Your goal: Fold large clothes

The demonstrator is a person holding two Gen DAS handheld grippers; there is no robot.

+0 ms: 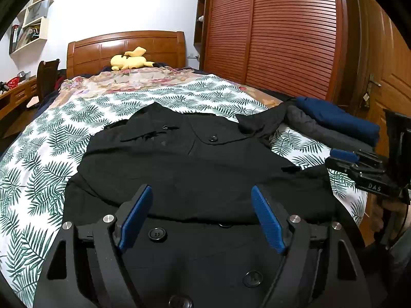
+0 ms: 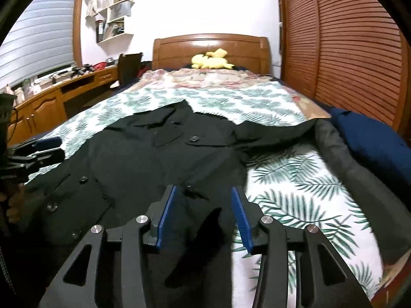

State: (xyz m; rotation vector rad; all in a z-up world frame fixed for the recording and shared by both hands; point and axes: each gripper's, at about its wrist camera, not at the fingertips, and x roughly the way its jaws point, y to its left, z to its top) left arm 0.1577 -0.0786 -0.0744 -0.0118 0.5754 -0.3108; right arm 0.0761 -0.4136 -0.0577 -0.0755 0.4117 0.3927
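Black coat (image 1: 195,164) is what I'm working on: it lies spread front-up across the middle of both views, on the leaf-print bedspread (image 1: 46,159), collar toward the headboard and hem toward the bottom edge of the frame. Its round buttons show down the front, and one sleeve (image 2: 272,133) stretches out toward the right of the right wrist view.

My left gripper (image 1: 203,218) sits low in the centre of its own view, above the lower part of the coat, its blue pads (image 1: 136,215) standing wide apart with nothing clamped between them. My right gripper (image 2: 204,217) is low in the centre of its view, over the coat's right-hand edge where the dark cloth meets the bedspread. Its jaws are partly open; cloth lies under the gap, and the pads do not press on it. The same gripper shows at the right edge of the left wrist view, with a hand (image 1: 380,213) below it.

Right of the coat, at the bed's edge, lie a grey garment (image 2: 341,159) and a folded blue garment (image 2: 377,141). Farther up the frame, a floral cover (image 1: 128,79) lies across the bed and a yellow plush toy (image 1: 131,60) rests against the wooden headboard (image 1: 102,48). A slatted wardrobe (image 1: 282,33) fills the upper right, and a desk (image 2: 51,97) runs along the left.
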